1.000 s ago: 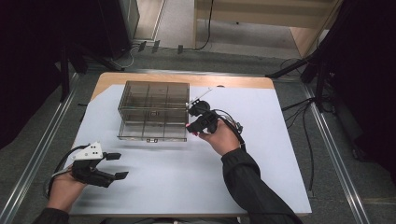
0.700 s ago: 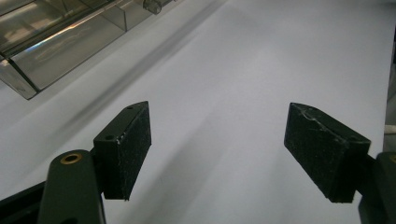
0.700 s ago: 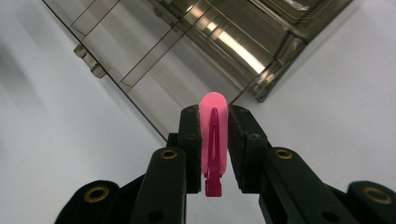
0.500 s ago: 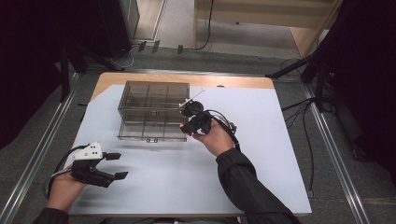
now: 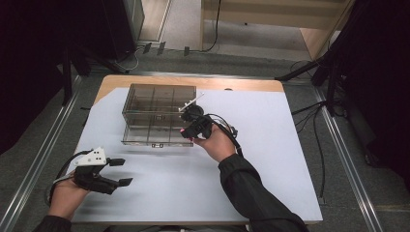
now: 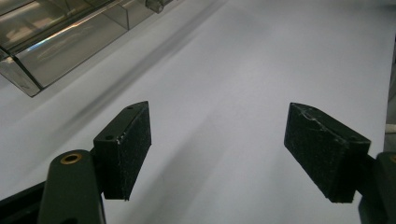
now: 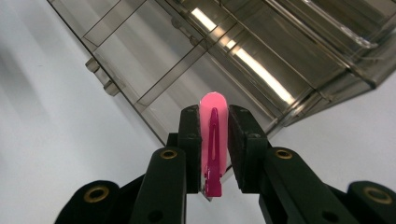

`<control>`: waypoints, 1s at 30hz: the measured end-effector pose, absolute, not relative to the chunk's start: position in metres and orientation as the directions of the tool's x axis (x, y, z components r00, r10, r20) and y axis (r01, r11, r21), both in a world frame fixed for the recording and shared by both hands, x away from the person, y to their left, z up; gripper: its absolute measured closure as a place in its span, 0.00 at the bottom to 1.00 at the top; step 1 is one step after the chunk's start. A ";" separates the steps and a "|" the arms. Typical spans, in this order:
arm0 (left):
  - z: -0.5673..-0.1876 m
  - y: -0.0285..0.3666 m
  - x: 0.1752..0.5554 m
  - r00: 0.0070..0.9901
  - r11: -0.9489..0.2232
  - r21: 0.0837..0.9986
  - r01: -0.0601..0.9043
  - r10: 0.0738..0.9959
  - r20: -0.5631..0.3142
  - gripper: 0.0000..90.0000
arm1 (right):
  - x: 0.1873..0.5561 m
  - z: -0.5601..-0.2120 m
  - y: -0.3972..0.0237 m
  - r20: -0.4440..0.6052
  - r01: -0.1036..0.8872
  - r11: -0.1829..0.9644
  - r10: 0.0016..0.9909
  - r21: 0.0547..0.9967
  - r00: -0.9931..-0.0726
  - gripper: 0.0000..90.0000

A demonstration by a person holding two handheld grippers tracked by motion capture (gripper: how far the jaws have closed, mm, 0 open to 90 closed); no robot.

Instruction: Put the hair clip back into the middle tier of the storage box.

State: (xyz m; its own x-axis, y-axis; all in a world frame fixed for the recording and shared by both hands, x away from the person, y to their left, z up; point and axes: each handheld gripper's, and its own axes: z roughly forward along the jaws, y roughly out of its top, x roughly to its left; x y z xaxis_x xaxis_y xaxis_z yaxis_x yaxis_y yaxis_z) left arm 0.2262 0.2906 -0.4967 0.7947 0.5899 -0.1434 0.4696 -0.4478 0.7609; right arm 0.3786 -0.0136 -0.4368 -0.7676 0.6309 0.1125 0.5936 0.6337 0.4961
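R gripper [image 7: 212,154] pinches a pink clip [image 7: 213,144] just above the box's [image 5: 159,113] near compartments. Risk: clip's held by thin edges, could twist or snag a divider. L gripper [image 5: 121,171] spread, idle, well apart.

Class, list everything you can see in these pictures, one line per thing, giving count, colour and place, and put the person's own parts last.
Organiser box: one, smoky clear plastic with compartments, lid open, on the far left part of the sheet.
Hair clip: one, pink, clamped between the right gripper's jaws, over the box's near edge.
Sheet: one, white, covering most of the table.
Table: one, wooden, bare at its far edge.
Left gripper: one, black, jaws open, at the sheet's near left.
Right gripper: one, black, at the box's right front.
Sleeve: one, dark, near right.
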 end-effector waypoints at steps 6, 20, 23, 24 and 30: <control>-0.497 0.291 0.226 0.794 -0.450 0.758 0.472 0.591 -0.143 0.27 | 0.383 -0.441 -0.008 0.110 0.594 0.635 0.632 0.495 -0.767 0.86; -0.497 0.292 0.226 0.794 -0.446 0.761 0.471 0.591 -0.145 0.27 | 0.388 -0.454 -0.001 0.109 0.598 0.649 0.630 0.470 -0.769 0.86; -0.496 0.292 0.226 0.793 -0.447 0.761 0.471 0.592 -0.144 0.27 | 0.388 -0.456 0.000 0.109 0.600 0.651 0.630 0.466 -0.769 0.86; -0.496 0.292 0.226 0.793 -0.447 0.761 0.470 0.592 -0.143 0.27 | 0.388 -0.456 0.000 0.108 0.600 0.651 0.630 0.465 -0.769 0.86; -0.496 0.292 0.226 0.792 -0.444 0.763 0.470 0.593 -0.143 0.27 | 0.388 -0.458 0.001 0.111 0.601 0.655 0.629 0.458 -0.770 0.85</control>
State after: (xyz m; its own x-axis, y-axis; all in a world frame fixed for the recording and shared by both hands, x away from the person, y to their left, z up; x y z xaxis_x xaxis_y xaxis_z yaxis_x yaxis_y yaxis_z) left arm 0.2256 0.2917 -0.4963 0.7921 0.5934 -0.1430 0.4701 -0.4437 0.7630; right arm 0.3882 0.0009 -0.4582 -0.7696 0.6289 0.1108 0.6012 0.6550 0.4577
